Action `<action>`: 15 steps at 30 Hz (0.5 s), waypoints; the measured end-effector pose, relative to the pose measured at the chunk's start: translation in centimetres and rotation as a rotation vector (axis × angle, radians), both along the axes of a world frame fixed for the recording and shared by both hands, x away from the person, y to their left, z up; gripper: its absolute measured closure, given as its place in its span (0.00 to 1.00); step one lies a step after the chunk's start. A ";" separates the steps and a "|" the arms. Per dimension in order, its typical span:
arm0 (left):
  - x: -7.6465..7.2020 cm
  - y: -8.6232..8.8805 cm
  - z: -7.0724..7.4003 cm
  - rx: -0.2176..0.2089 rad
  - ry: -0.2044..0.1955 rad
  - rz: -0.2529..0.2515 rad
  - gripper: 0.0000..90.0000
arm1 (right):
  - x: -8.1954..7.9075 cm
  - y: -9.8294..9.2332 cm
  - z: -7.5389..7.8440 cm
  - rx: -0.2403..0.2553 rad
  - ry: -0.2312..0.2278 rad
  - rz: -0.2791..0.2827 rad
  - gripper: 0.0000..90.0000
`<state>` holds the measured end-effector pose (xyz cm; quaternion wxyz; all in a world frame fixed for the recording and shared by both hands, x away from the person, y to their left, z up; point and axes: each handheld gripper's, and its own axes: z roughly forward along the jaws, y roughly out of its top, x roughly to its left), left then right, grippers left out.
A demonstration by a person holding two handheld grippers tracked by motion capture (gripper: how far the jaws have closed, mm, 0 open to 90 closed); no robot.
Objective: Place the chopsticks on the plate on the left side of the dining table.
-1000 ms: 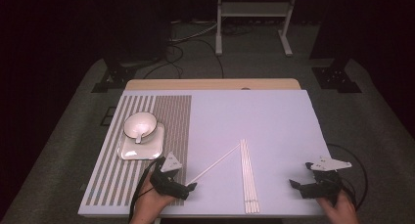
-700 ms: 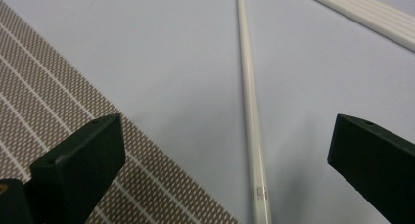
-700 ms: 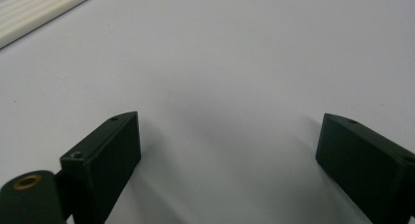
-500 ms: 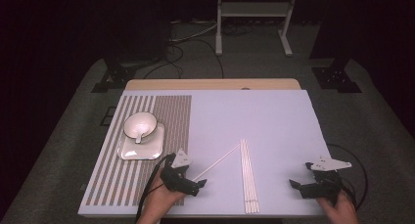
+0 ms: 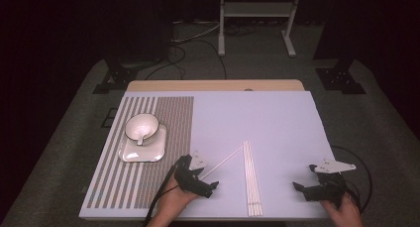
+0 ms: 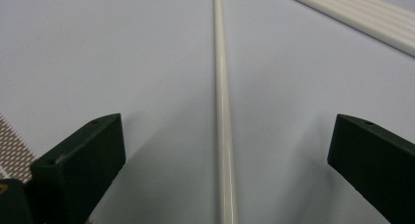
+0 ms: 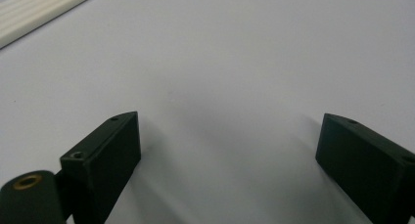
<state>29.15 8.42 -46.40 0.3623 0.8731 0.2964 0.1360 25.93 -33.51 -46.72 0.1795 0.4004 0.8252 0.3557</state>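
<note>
Left gripper (image 5: 212,186) has its jaws wide apart astride the loose chopstick (image 6: 222,111); right gripper (image 5: 297,186), well right of it, likewise spread

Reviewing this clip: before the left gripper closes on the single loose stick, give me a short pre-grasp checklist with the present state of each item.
1. Left gripper open: ok, jaws stand wide apart.
2. Loose stick between the jaws: ok, it runs up the middle of the left gripper view, touching neither jaw.
3. Stick apart from the row of sticks near the gripper: ok; whether its far end touches the row, cannot tell.
4. Jaws low enough to pinch: cannot tell.
5. Right gripper out of the way: ok, open over bare mat.
6. Bowl on its tray away from the grasp: ok.
</note>
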 end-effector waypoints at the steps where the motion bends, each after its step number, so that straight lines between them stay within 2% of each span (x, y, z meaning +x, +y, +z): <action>1: 0.0 0.0 0.0 0.000 0.000 0.000 0.00 | 0.0 0.0 0.0 0.001 0.000 -0.001 0.09; 15: 0.1 0.0 -0.1 0.002 0.011 0.001 0.00 | 0.0 0.0 0.0 0.000 -0.001 0.000 0.09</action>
